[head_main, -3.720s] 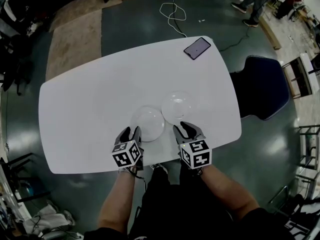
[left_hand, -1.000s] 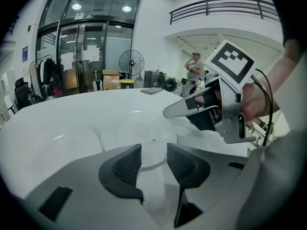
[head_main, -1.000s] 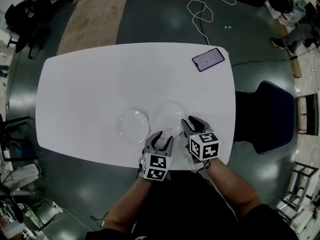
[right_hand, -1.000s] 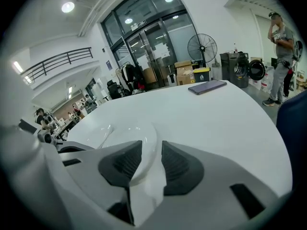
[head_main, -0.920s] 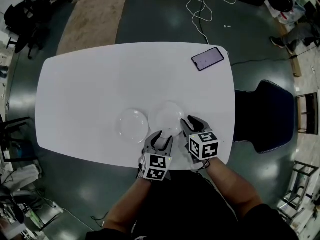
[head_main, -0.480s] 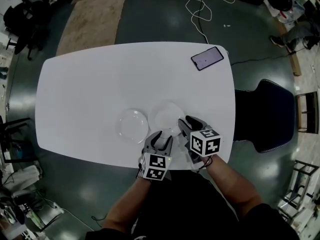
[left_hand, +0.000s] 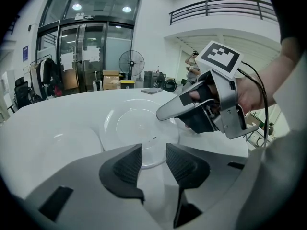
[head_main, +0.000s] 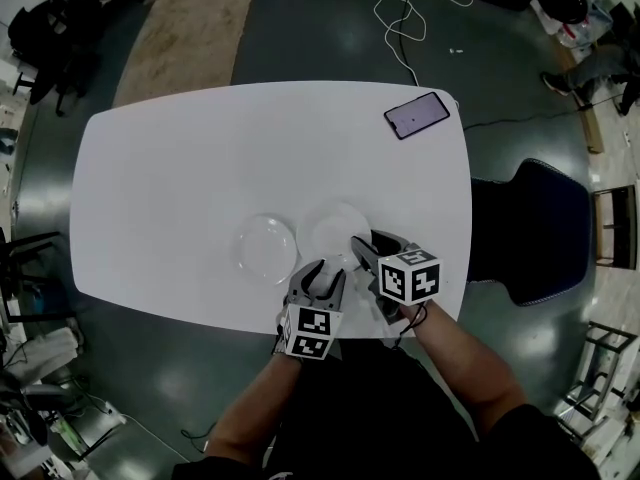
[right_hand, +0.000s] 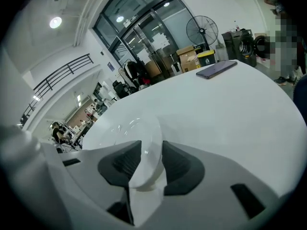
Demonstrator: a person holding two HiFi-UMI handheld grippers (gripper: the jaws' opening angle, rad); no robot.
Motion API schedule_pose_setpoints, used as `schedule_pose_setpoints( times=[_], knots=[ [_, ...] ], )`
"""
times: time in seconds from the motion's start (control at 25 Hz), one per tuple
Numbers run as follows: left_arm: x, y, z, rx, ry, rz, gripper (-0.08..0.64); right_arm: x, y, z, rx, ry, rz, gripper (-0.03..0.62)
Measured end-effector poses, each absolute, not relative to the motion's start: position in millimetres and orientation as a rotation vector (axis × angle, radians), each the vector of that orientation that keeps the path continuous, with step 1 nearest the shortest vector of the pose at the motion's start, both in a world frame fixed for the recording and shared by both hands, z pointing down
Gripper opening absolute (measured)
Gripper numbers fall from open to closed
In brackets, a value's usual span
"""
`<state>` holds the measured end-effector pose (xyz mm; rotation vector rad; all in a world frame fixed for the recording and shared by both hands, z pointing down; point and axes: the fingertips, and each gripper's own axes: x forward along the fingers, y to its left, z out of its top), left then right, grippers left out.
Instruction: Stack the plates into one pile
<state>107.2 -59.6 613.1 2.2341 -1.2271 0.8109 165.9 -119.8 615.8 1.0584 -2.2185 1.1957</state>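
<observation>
On the desk (head_main: 180,168) the right plate (head_main: 330,230) lies beside the left plate (head_main: 267,250), unstacked. The right hand-held gripper (head_main: 357,249), whose jaws have just been closing, grasps its near rim; the left hand-held gripper (head_main: 322,271) is released, empty.

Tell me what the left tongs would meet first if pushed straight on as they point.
Most likely the near rim of the right-hand plate, lying just beyond the open left tongs; they slant downward, so bare table might come first.

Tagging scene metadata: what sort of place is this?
Probably an open lab or workshop hall: loose cables on a bare floor, glass entrance doors with a pedestal fan and cardboard boxes nearby, a railed mezzanine overhead.
</observation>
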Motion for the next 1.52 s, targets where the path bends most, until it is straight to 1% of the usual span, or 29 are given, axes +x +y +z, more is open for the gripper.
schedule_pose_setpoints(
  times=[0.04, 0.16, 0.4, 0.48, 0.64, 0.8, 1.04, 1.32, 1.52],
  knots=[
    [107, -60, 613, 2.232, -1.23, 0.805, 0.169, 166, -120, 617, 1.057, -2.212, 1.208, 0.149],
    [107, -59, 613, 2.225, -1.228, 0.794, 0.164, 170, -120, 617, 1.066, -2.198, 1.241, 0.094],
    [109, -54, 612, 2.208, -1.215, 0.769, 0.161, 172, -115, 609, 1.073, -2.245, 1.329, 0.071],
    [109, -51, 609, 2.213, -1.221, 0.763, 0.146, 172, -112, 603, 1.079, -2.269, 1.378, 0.06],
    [107, -47, 604, 2.223, -1.217, 0.771, 0.138, 171, -110, 589, 1.083, -2.326, 1.424, 0.04],
    [101, -44, 596, 2.231, -1.234, 0.756, 0.118, 168, -110, 573, 1.082, -2.372, 1.407, 0.029],
    [89, -34, 586, 2.238, -1.261, 0.741, 0.107, 167, -108, 558, 1.099, -2.396, 1.331, 0.029],
    [66, -31, 572, 2.259, -1.297, 0.704, 0.104, 162, -106, 539, 1.161, -2.42, 1.332, 0.028],
    [40, -29, 563, 2.262, -1.322, 0.696, 0.103, 145, -105, 525, 1.196, -2.433, 1.403, 0.028]
  ],
)
